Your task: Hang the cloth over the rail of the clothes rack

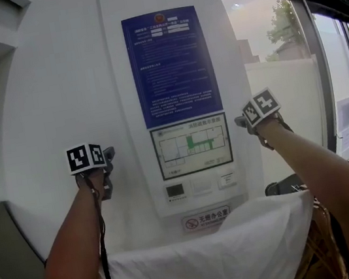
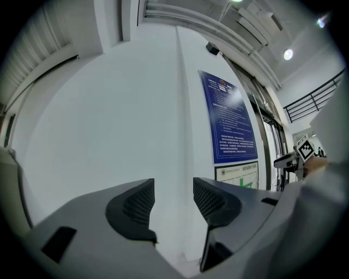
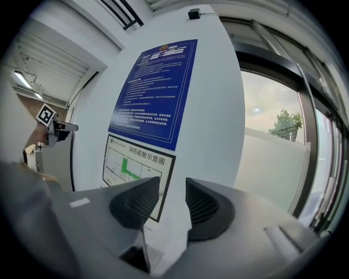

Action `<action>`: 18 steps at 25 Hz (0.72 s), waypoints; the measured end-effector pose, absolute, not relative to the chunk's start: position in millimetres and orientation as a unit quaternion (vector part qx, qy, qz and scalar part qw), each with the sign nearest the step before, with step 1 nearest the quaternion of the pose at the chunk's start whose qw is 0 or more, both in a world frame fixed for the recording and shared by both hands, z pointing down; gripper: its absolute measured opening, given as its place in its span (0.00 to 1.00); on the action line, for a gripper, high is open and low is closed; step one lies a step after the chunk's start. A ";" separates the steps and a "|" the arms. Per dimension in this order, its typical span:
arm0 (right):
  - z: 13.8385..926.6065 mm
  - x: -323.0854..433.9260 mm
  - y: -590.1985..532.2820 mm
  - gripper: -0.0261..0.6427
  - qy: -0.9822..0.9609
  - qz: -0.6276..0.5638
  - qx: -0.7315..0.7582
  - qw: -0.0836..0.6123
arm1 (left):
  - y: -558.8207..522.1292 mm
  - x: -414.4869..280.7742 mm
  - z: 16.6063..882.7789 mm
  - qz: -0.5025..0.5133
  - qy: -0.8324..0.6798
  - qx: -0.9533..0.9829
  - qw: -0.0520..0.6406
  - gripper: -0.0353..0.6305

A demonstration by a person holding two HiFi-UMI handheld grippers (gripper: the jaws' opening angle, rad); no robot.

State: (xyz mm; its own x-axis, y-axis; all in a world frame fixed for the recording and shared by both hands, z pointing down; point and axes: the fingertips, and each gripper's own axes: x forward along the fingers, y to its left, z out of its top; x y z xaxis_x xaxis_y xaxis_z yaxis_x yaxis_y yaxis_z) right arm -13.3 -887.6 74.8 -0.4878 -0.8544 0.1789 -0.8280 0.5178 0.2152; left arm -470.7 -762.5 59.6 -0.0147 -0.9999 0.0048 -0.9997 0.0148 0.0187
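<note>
Left gripper [image 2: 173,204] and right gripper [image 3: 173,199] flank the blue notice [image 1: 172,66], jaws apart and empty on both, while the white cloth [image 1: 246,252] bunches below that notice, likely light, soft and floppy, so I'd pinch its upper edge near both corners to keep it spread.

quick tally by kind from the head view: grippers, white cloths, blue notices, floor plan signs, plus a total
grippers: 2 (left gripper, right gripper)
white cloth: 1
blue notice: 1
floor plan: 1
total: 5
</note>
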 end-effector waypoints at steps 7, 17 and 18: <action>46.8 -14.8 -832.5 0.23 -0.882 -0.079 0.452 0.107 | -710.9 -448.4 19.8 -0.034 -0.698 0.714 -0.029 0.37; 69.8 -4.5 -702.5 0.05 -0.903 -0.136 0.390 0.117 | -580.8 -405.9 46.2 -0.034 -0.712 0.700 -0.051 0.10; 76.3 -4.7 -692.0 0.04 -0.905 -0.132 0.386 0.117 | -571.1 -401.5 52.3 -0.030 -0.709 0.702 -0.050 0.07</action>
State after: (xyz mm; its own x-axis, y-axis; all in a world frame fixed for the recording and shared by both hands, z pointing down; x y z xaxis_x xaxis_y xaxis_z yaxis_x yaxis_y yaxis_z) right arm -4.7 -692.0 76.3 -0.6741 -0.7304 0.1103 -0.6683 0.6667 0.3300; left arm -401.5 -571.1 52.3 -0.0081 -0.9936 -0.1129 -0.9995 0.0113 -0.0282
